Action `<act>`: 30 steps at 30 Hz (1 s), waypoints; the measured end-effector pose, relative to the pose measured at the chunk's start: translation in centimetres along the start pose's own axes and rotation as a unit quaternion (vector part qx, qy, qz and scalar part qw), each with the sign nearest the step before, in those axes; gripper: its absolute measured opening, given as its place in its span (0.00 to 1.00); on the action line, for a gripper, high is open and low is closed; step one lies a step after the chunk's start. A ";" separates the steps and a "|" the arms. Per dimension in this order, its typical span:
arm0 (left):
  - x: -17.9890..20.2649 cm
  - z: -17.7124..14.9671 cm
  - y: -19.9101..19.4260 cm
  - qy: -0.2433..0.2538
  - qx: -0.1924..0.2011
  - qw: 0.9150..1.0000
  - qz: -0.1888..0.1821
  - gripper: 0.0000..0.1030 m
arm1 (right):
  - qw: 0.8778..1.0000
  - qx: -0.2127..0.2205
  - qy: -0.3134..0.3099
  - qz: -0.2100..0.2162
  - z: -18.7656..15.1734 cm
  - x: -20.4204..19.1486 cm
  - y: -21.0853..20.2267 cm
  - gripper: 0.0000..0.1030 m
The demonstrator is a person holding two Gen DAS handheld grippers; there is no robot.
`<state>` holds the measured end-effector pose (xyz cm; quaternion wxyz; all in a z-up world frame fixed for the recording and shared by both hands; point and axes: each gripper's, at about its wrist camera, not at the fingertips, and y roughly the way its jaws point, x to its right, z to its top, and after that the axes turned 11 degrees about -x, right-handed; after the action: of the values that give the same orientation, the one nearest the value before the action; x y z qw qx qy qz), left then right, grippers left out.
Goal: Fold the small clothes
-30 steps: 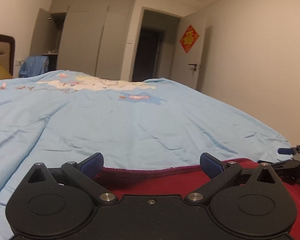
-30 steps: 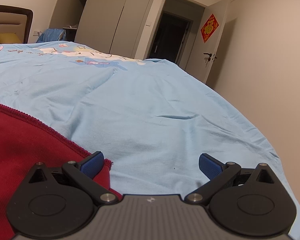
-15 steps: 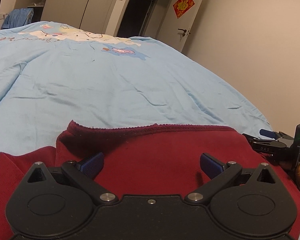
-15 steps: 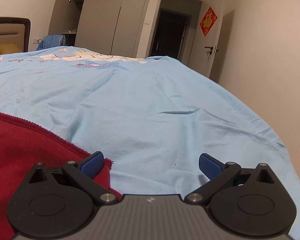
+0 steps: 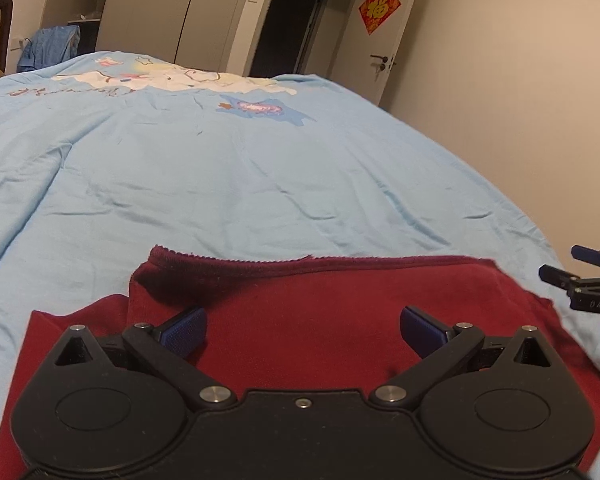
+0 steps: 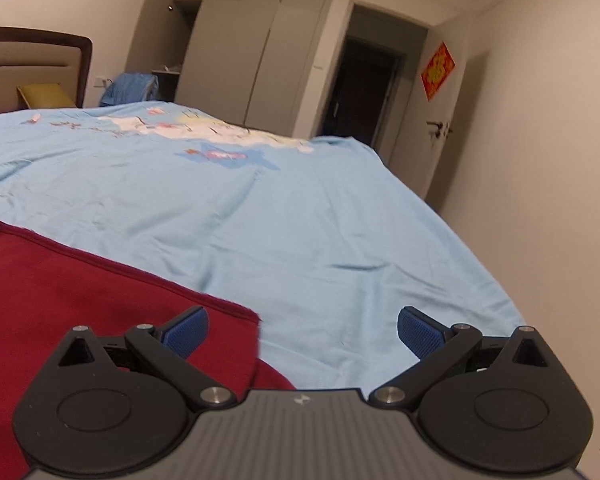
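A dark red garment [image 5: 320, 300] lies folded on the light blue bedspread [image 5: 240, 184], its ribbed hem running across the far side. My left gripper [image 5: 303, 330] hovers over its middle, open, with nothing between the blue pads. In the right wrist view the same red garment [image 6: 60, 280] fills the lower left, its corner ending under my right gripper [image 6: 303, 330]. That gripper is open and holds nothing. The right gripper [image 5: 580, 276] also shows at the right edge of the left wrist view, just off the garment's right side.
The bedspread [image 6: 300, 220] stretches far ahead with a cartoon print [image 6: 204, 132]. A headboard [image 6: 36, 64] and yellow pillow [image 6: 46, 96] stand at the back left. Wardrobes [image 6: 240, 48], a dark doorway [image 6: 364, 88] and a wall [image 5: 520, 80] close off the right side.
My left gripper has risen and drawn back, so much more of the red garment shows beneath it. The right gripper has lifted and tilted; the garment's corner now lies under it.
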<state>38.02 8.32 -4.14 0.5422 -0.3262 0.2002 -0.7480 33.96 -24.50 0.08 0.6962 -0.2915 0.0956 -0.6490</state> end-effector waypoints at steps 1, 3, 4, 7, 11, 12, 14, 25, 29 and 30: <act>0.3 0.0 -0.7 -0.001 0.004 1.000 0.001 0.99 | 1.000 0.007 0.001 0.005 0.1 -0.5 -0.8 1.00; 0.8 0.0 -2.1 -0.003 0.009 1.000 0.017 0.99 | 1.000 0.019 0.003 0.016 0.3 -1.6 -2.1 1.00; 1.1 0.1 -2.7 -0.005 0.010 1.000 0.029 0.99 | 0.999 0.024 0.002 0.022 0.3 -2.3 -2.7 1.00; 1.5 0.3 -4.5 -0.018 0.006 0.997 0.073 0.99 | 0.998 0.040 -0.007 0.042 -0.1 -4.8 -4.4 1.00; 1.3 0.1 -6.6 -0.051 -0.009 0.990 0.134 0.99 | 0.996 0.056 -0.019 0.071 -0.8 -8.5 -6.0 1.00; 1.2 0.0 -7.0 -0.054 -0.010 0.988 0.145 0.99 | 0.995 0.057 -0.022 0.077 -1.0 -9.4 -6.2 1.00; 1.0 -0.5 -8.0 -0.055 -0.007 0.986 0.157 0.99 | 0.994 0.058 -0.030 0.086 -1.5 -11.0 -6.4 1.00; -0.1 -7.1 -13.1 -0.116 0.038 0.974 0.188 0.99 | 0.994 0.047 -0.052 0.079 -5.7 -15.5 -6.5 1.00; 0.3 -10.7 -14.5 -0.154 0.051 0.969 0.188 0.99 | 0.994 0.036 0.008 0.100 -7.2 -14.7 -5.3 1.00; 0.5 -11.6 -14.6 -0.164 0.051 0.968 0.183 0.99 | 0.993 0.037 0.022 0.107 -7.7 -14.2 -5.2 1.00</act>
<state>19.78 12.06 -2.67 0.7111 -0.3742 0.1268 -0.5816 23.64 -12.99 -6.91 0.7699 -0.2392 0.1177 -0.5799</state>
